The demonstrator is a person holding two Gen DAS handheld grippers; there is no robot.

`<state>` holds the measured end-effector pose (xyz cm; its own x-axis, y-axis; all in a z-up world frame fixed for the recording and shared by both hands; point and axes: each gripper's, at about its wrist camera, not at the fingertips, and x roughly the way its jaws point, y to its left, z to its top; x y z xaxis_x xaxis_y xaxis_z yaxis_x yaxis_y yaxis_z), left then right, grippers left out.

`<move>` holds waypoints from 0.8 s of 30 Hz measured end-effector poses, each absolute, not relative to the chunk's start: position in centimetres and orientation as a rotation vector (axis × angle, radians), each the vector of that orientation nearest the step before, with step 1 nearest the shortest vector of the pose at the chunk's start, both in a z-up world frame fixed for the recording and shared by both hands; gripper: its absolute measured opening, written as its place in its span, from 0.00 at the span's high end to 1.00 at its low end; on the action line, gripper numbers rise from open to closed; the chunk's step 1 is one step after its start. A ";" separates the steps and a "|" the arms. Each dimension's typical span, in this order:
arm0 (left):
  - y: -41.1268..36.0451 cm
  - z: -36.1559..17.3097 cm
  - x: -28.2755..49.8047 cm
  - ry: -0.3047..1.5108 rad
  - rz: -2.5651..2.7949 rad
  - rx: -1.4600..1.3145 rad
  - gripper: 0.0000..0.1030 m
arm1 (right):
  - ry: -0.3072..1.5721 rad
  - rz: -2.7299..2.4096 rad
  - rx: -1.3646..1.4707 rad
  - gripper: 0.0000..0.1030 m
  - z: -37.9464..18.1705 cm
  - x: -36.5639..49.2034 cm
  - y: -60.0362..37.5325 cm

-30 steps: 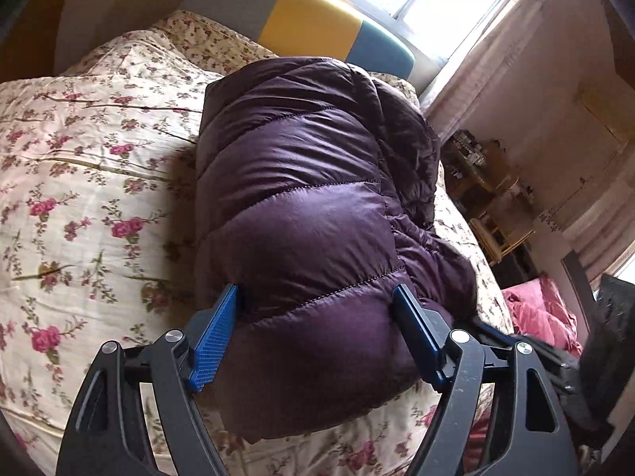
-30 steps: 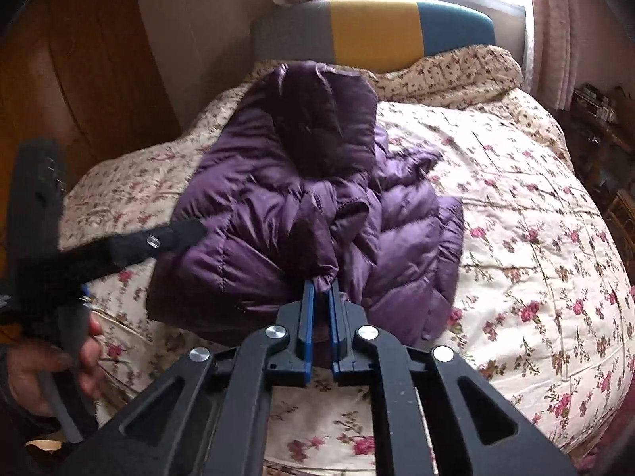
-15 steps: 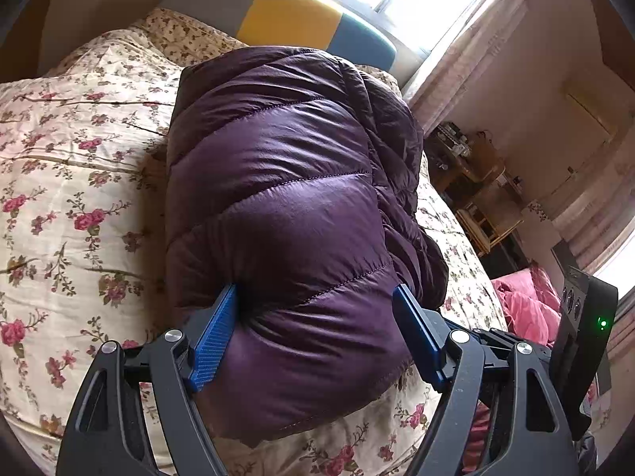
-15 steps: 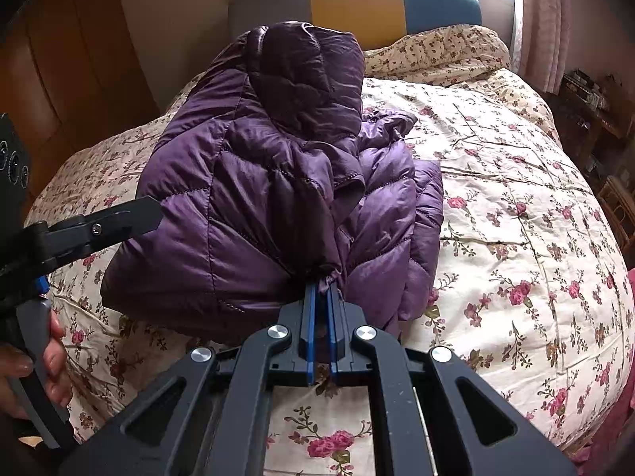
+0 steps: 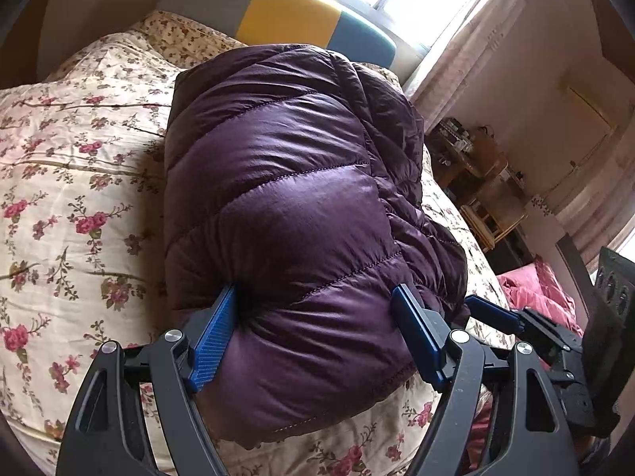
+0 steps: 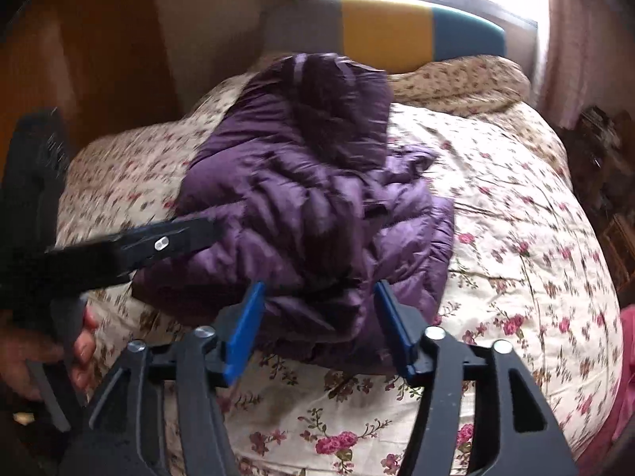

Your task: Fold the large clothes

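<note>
A purple quilted down jacket [image 5: 285, 214] lies bundled and folded on the floral bed quilt [image 5: 71, 182]. My left gripper [image 5: 317, 325] is open, its blue fingers [image 5: 214, 337] pressed against both sides of the jacket's near edge. In the right wrist view the jacket [image 6: 301, 214] lies mid-bed with its hood towards the headboard. My right gripper [image 6: 317, 317] is open and empty just in front of the jacket's near edge. The left gripper [image 6: 131, 246] shows at the left of that view, at the jacket's left side.
The bed has a grey, yellow and teal headboard [image 6: 381, 31] under a window. A wooden wardrobe [image 6: 79, 59] stands left of the bed. A cluttered wicker table [image 5: 476, 174] and pink bedding [image 5: 543, 293] lie to the right. The right gripper's fingers [image 5: 492, 313] show beside the jacket.
My right gripper has opened and let go of the jacket fold, which has dropped onto the pile. The left gripper stays open around the jacket's edge.
</note>
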<state>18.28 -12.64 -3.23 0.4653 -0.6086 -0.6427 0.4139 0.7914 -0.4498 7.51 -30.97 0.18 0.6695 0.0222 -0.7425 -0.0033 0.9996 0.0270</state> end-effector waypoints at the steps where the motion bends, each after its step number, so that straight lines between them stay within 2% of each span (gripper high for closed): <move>1: -12.6 -3.2 18.3 0.887 -0.637 -0.245 0.25 | 0.844 0.021 -0.006 0.40 0.1 7.5 -30.6; 13: -12.6 -3.1 18.3 0.883 -0.655 -0.214 0.25 | 0.880 0.021 -0.031 0.43 -1.3 8.0 -30.4; 20: -12.3 -3.1 18.1 0.888 -0.670 -0.190 0.25 | 0.860 0.022 0.167 0.26 -0.9 8.1 -32.2; 24: -11.6 -3.4 17.7 0.882 -0.653 -0.209 0.25 | 0.839 -0.023 0.323 0.26 -1.0 8.3 -33.6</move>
